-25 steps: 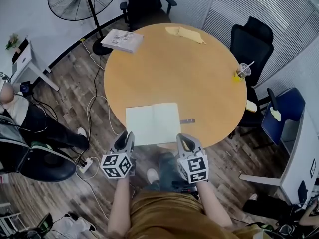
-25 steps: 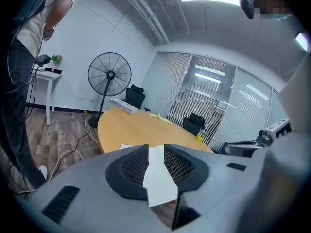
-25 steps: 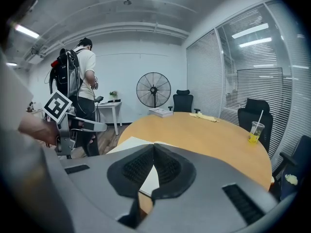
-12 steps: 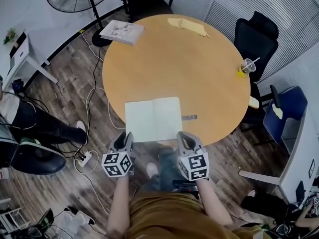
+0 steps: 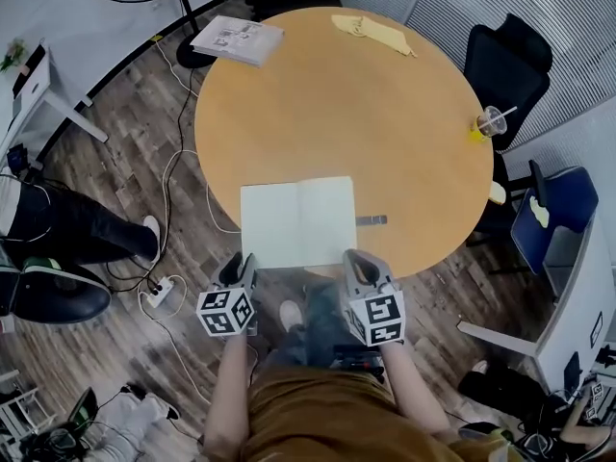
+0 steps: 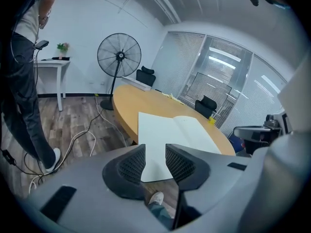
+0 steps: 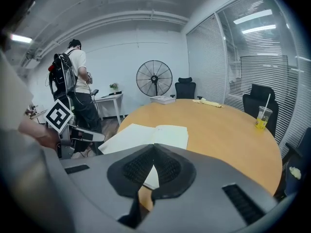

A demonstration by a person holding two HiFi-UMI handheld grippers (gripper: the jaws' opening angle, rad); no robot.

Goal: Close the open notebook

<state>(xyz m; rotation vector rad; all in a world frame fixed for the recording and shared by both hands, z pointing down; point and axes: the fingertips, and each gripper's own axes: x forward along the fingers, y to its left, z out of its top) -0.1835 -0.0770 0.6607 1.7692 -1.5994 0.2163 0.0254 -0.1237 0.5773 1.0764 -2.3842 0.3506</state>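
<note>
Changed: both tongs sit lower than a second ago, noses tipped more toward the near rim; the notebook has not shifted.
Notebook point(image 5: 297, 222): lies open and flat, blank pages up, at the near edge of the desk point(image 5: 385, 114). Its near left corner overhangs the rim, just ahead of both tongs.
Left tongs point(image 5: 238, 266): jaws opening, nothing between the pads.
Right tongs point(image 5: 356, 263): jaws pressed together, empty.
Handling: you should expect it light and thin. Single pages look floppy and likely to bow or crease; the cover is probably stiffer.
Hold: take the overhanging left corner, cover and pages together, pinch lightly, and swing that half over the spine.
</note>
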